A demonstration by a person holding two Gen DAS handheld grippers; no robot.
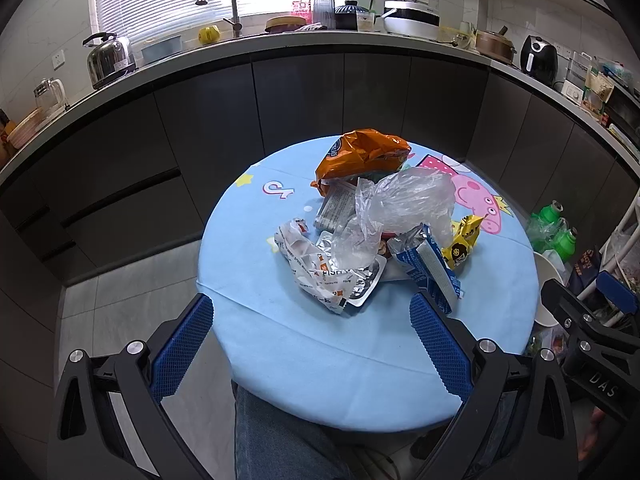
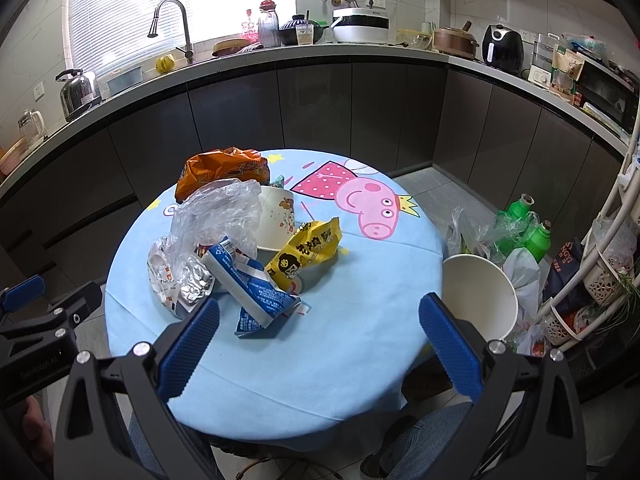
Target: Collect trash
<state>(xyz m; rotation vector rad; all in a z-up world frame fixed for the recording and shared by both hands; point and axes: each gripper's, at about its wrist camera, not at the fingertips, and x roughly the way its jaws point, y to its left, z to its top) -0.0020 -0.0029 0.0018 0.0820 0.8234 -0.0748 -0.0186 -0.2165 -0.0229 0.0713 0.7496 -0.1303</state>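
Note:
A heap of trash lies on a round table [image 2: 340,360] covered in light blue cloth. It holds an orange snack bag [image 2: 220,172], a crumpled clear plastic bag [image 2: 216,212], a paper cup [image 2: 276,216] on its side, a yellow wrapper [image 2: 308,252], a squashed blue-and-white carton [image 2: 256,292] and a white foil-lined wrapper [image 1: 320,268]. My left gripper [image 1: 312,304] hovers open over the table's near edge, short of the foil wrapper. Just before the carton, my right gripper [image 2: 320,304] is open too. Neither holds anything.
A white bucket [image 2: 480,296] stands off the table's right edge. Behind it are green bottles [image 2: 520,220] and plastic bags, with a white wire rack [image 2: 592,260] further right. Dark kitchen cabinets [image 1: 300,92] curve around the far side. A person's knees in jeans [image 1: 272,432] sit under the near edge.

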